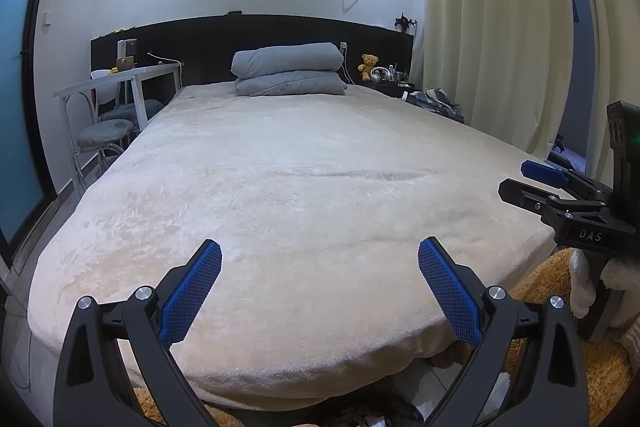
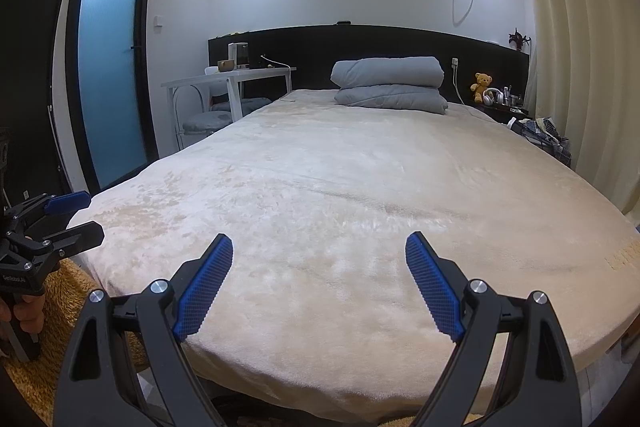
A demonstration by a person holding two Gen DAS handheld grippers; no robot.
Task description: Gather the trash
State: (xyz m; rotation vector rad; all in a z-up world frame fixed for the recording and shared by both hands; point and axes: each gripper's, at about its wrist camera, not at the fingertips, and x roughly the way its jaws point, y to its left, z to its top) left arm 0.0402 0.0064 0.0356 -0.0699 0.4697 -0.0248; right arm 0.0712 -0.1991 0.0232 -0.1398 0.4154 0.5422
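Standing at the foot of the bed (image 1: 304,163), going left to right: frosted glass door (image 2: 112,59), then a white side table (image 2: 228,79) with padded stools (image 1: 105,131) tucked under it. Folded grey duvet (image 1: 288,69) sits far up by the black headboard (image 2: 400,41), teddy bear (image 1: 369,63) and headphones (image 2: 491,95) on the far right, curtains (image 1: 492,19) past that.

Left gripper (image 1: 320,285) hangs over the near edge, jaws spread wide, nothing in them. Right gripper (image 2: 319,281) same deal — wide open, empty.

Honestly can't spot any trash on the cream blanket. Best guess is the rumpled pile of fabric (image 2: 542,135) at the far right edge, but too small to tell. If it's wrappers or paper, I'd expect light, crinkly stuff — pinch a raised fold, not the flat.
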